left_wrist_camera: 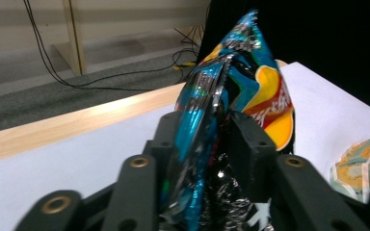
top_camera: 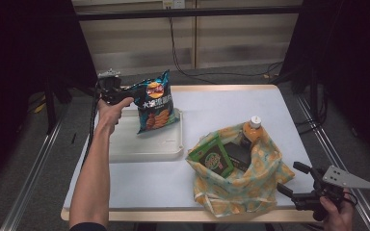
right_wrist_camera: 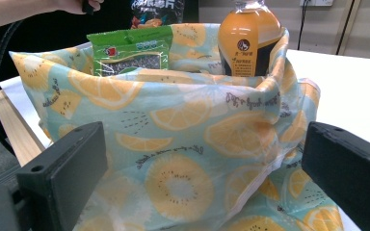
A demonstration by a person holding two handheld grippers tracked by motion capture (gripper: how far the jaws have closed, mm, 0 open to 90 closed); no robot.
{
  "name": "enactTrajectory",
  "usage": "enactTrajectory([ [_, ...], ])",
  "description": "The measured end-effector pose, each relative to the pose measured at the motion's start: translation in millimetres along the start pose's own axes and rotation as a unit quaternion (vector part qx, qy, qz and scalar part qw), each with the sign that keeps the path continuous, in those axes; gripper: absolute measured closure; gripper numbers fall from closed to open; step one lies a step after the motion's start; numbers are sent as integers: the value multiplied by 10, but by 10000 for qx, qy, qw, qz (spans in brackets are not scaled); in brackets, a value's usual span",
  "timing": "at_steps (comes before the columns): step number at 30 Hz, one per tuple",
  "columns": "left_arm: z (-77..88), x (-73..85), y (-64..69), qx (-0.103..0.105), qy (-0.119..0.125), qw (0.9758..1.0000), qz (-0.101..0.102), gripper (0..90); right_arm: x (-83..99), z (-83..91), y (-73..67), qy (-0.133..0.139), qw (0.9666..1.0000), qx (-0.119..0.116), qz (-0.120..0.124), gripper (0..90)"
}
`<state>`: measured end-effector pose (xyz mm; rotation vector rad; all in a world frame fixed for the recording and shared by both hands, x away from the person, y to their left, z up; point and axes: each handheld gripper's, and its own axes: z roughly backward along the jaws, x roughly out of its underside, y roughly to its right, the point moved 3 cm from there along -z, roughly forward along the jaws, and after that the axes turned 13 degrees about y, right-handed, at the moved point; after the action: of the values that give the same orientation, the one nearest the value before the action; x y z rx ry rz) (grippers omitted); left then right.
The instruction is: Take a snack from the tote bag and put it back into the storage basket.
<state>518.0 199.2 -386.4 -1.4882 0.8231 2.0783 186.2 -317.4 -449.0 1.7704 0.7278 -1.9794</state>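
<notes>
Lightly Does It: Chip Bag Held by Its Edge Over the Tray

So, the chip bag (top_camera: pixel 156 103) hung upright-ish, tilted, w/ its lower end over the white tray (top_camera: pixel 144 149) at the table's (top_camera: pixel 221 103) left side. The left gripper (top_camera: pixel 129 97) had it by the side edge near the top. In the left gripper view the jaws sat either side of the crumpled foil, which touched both, so it read as clenched on the bag rather than let go.

The right gripper (top_camera: pixel 291 178) was released, jaws wide apart, just in front of the fruit-print fabric bag (top_camera: pixel 241 187). That bag stood near the table's front right, w/ an orange drink bottle (top_camera: pixel 253 127) and a green packet (top_camera: pixel 214 156) poking out the top.

Handling, as a judgement: the chip bag was prob. very light, puffed w/ air, w/ slick foil that crinkles and slides. The contents are fragile, so squeezing the belly would crush them. Best hold was the flat crimped seam at the top or side edge, pinched firmly since the foil slips. It would likely flop over if stood on end, so better laid flat.
</notes>
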Motion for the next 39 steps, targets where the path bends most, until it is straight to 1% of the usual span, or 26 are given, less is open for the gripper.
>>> enactTrajectory([
  [4,-11,15,0,-40,-53,10000,15,541,1,1,0,-2,10000,1,-10,16],
  [5,-10,22,-6,-121,-56,9999,22,517,0,10,-2,-12,10000,-5,-7,16],
  [6,-11,30,-7,-129,-65,9999,41,471,-1,14,-3,-15,10000,-2,-7,16],
  [7,-11,42,-7,-134,-99,9999,18,452,-1,17,-4,-6,10000,-4,-4,16],
  [8,-5,55,-12,-184,-151,9997,0,442,-2,19,-7,3,10000,6,-10,16],
  [10,-7,65,-21,-206,-156,9997,29,401,0,23,-6,-7,10000,-21,-19,15],
  [12,-4,75,-32,-243,-150,9996,57,389,3,19,-3,0,10000,-1,-11,15],
  [13,-1,74,-39,-283,-140,9995,57,335,3,11,-6,-4,10000,1,-14,16],
  [15,14,63,-56,-372,-161,9992,-6,280,4,10,-12,-22,10000,-27,1,15],
  [18,67,20,-86,-496,-17,9988,44,233,7,10,-17,-31,10000,-18,-22,15],
  [20,85,4,-94,-500,16,9987,52,218,7,12,-14,-34,10000,-27,2,15],
  [21,132,-31,-108,-560,89,9984,39,212,7,11,-15,-29,10000,-24,-4,16],
  [22,132,-31,-108,-560,89,9984,39,212,7,11,-15,-29,10000,-24,-4,16],
  [23,192,-74,-106,-583,196,9981,40,212,6,14,-17,-26,10000,-25,-8,15],
  [24,192,-74,-106,-583,196,9981,40,215,7,15,-15,-39,10000,-34,16,16],
  [26,305,-147,-85,-699,404,9967,59,230,8,11,-20,-33,10000,-9,-20,18],
  [27,343,-172,-76,-704,463,9964,52,230,8,9,-22,-44,10000,-21,-22,17],
  [30,412,-212,-28,-706,560,9959,-26,283,6,4,-29,-53,10000,-42,0,18],
  [32,469,-229,23,-538,599,9968,3,366,4,3,-39,-56,10000,-58,-4,17],
  [33,506,-199,99,-328,710,9969,3,414,6,2,-37,-62,10000,-64,7,17],
  [34,519,-156,125,-177,742,9971,25,504,6,2,-32,-67,10000,-62,21,17],
  [35,514,-98,150,-120,643,9978,49,566,4,1,-31,-64,10000,-63,20,17],
  [36,514,-98,150,-120,643,9978,49,623,3,2,-29,-63,10000,-67,13,17],
  [37,511,19,206,-43,456,9989,-92,703,3,3,-28,-64,10000,-59,7,17],
  [38,510,75,222,74,383,9992,-57,763,3,3,-30,-55,10000,-51,-21,17],
  [39,509,132,241,160,283,9994,-85,817,6,5,-28,-68,10000,-65,-1,16],
])
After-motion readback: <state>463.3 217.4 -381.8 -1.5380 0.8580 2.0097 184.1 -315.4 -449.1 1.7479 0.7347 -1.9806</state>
